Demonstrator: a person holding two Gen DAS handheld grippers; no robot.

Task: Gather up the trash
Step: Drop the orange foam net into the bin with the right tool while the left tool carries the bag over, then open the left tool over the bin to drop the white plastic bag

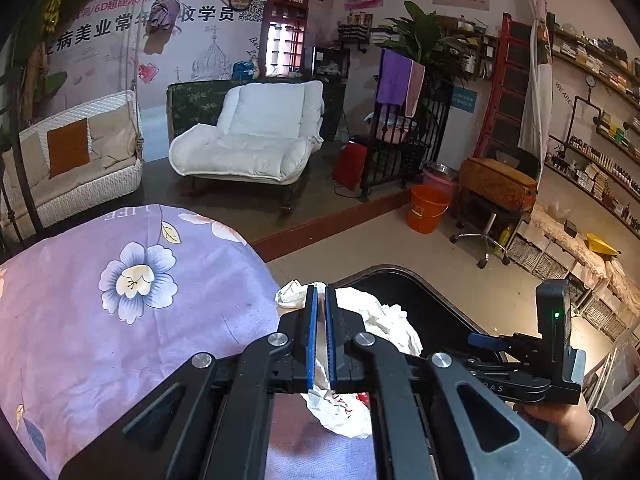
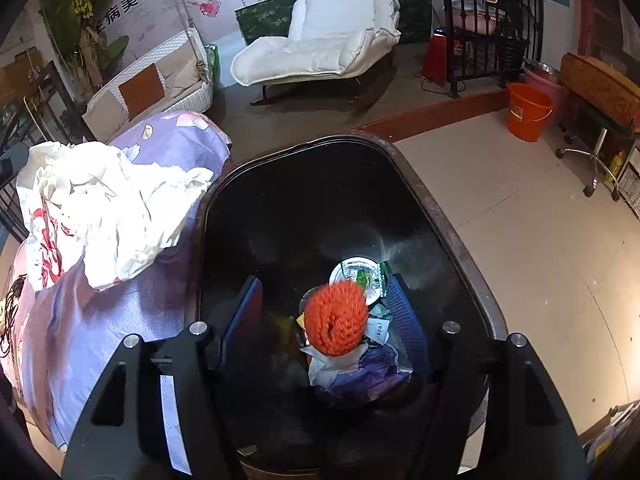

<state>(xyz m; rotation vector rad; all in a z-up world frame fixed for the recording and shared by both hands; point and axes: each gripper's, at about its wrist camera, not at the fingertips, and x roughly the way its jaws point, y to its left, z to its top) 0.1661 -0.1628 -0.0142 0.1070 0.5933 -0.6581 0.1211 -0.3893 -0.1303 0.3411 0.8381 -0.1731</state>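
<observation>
My left gripper is shut on a crumpled white plastic bag with red print, held at the edge of the purple flowered bedding. The same bag shows in the right wrist view, lying on the bedding beside the bin. My right gripper is open and empty, directly above the black trash bin. Inside the bin lie an orange knitted ball, paper scraps, purple cloth and a clear plastic lid. The bin's rim shows behind the left gripper.
A white recliner, a wicker swing seat and an orange bucket stand on the floor beyond. A wheeled stool and wall shelves are at the right. The right-hand gripper body is close beside the left one.
</observation>
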